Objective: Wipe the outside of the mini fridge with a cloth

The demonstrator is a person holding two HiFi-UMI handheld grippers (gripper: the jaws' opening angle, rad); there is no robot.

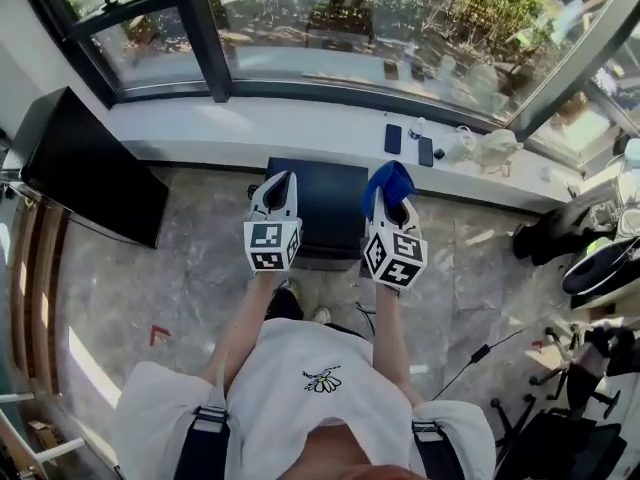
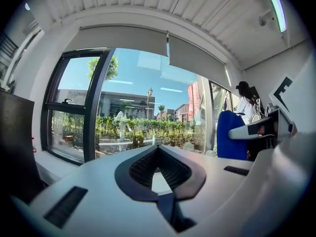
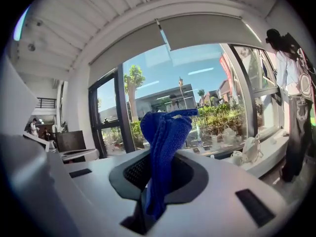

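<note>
The mini fridge [image 1: 318,208] is a dark box on the stone floor, below the window sill and straight ahead of me. My left gripper [image 1: 278,193] hangs over its left edge, shut with nothing in it; in the left gripper view its pads [image 2: 143,169] meet and hold nothing. My right gripper [image 1: 392,206] is above the fridge's right edge, shut on a blue cloth [image 1: 388,180]. That cloth [image 3: 165,132] sticks up bunched between the right gripper [image 3: 160,174] jaws. Both gripper views face the window, and the fridge is out of their sight.
A black flat panel [image 1: 90,163] leans at the left wall. Two phones [image 1: 393,138] and a pale bag [image 1: 490,148] lie on the sill [image 1: 250,128]. Chairs and dark gear [image 1: 590,268] crowd the right, with a cable [image 1: 480,353] across the floor. A person [image 3: 291,83] stands by the right window.
</note>
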